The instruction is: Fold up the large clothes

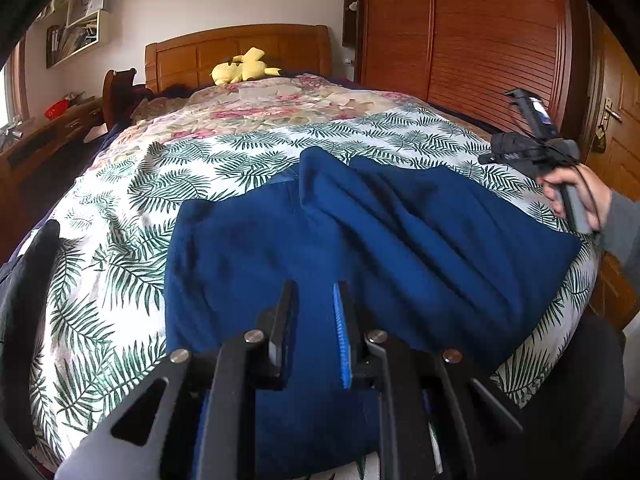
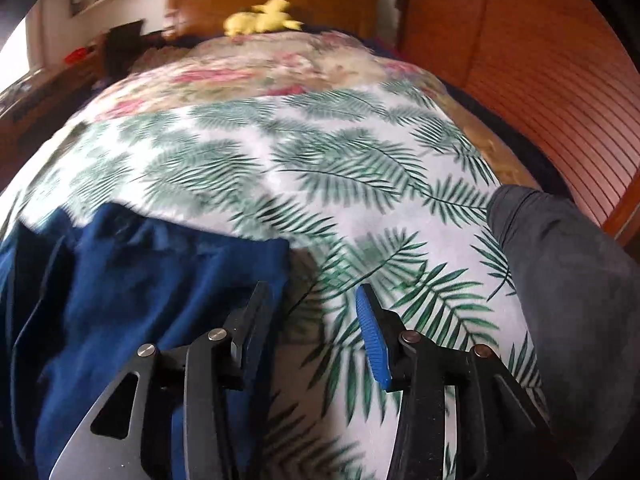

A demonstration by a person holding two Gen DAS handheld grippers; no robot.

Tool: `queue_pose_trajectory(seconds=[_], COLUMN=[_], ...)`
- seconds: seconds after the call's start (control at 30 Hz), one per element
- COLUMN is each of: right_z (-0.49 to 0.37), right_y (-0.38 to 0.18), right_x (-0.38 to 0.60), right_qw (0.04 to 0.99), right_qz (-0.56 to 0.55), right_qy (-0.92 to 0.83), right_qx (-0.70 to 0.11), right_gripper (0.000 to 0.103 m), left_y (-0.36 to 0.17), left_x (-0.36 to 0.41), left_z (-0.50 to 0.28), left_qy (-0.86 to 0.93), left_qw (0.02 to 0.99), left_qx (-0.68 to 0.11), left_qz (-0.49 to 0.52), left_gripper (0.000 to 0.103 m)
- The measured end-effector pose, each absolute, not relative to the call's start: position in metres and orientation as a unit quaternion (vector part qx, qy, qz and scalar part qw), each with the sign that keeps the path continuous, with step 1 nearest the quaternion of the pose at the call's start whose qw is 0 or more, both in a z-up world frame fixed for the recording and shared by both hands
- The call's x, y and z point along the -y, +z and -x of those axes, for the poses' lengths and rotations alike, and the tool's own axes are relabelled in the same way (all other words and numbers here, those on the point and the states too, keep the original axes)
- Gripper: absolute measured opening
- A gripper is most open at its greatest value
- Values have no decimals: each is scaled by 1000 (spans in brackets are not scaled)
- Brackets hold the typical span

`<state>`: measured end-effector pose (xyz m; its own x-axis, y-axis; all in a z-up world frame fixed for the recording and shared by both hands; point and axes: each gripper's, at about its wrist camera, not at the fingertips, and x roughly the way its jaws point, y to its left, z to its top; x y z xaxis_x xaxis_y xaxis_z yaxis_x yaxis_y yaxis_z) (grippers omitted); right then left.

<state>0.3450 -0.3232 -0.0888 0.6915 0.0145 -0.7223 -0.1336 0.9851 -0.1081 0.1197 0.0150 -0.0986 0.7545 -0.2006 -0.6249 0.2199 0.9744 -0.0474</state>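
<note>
Between and beneath the left gripper (image 1: 315, 300) jaws: dark blue fleece garment (image 1: 360, 240), spread flat in loose folds on the white bedsheet printed with green fern leaves (image 1: 120, 248). Jaws stand a narrow gap apart, with blue cloth showing through the gap; whether they pinch it, cannot tell. One blue ribbed pad (image 1: 342, 344) lines the right-hand finger.

Ahead and right of the left jaws: right gripper (image 1: 520, 152), black, carried in the person's right hand (image 1: 576, 192) above the garment's far right corner, grey sleeve behind it.

Between the right gripper (image 2: 316, 304) jaws: bare fern-print sheet (image 2: 360, 160). Jaws spread wide, holding nothing. Garment edge (image 2: 140, 280) lies under and left of the left-hand finger.

Right of the right jaws: grey cloth-covered limb (image 2: 560, 280) on the sheet.

Far ahead of both jaws: floral pink-and-cream quilt (image 1: 260, 108); yellow plush toy (image 1: 244, 66) against the wooden headboard (image 1: 240, 48); reddish-brown slatted wardrobe (image 1: 480, 40) to the right; white wall shelf (image 1: 80, 20) to the left.
</note>
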Motion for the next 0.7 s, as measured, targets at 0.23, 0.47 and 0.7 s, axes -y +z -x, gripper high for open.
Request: queue_pose_trajectory(seconds=[0.23, 0.47, 0.7], right_z=[-271, -223, -193], right_y=[-86, -110, -130], right_x=[270, 217, 166], right_qw=[911, 889, 876], right_qz=[122, 117, 132], right_qy=[137, 226, 286], right_qx=[-371, -381, -365], right_gripper=[46, 57, 57], left_y=[-101, -102, -106], left_x=[-14, -17, -34], left_z=[-120, -117, -102], left_qy=[-108, -100, -80], left_qw=[936, 935, 929], left_qx=[-336, -339, -360], left_qz=[-17, -23, -14], left_gripper=[15, 15, 15])
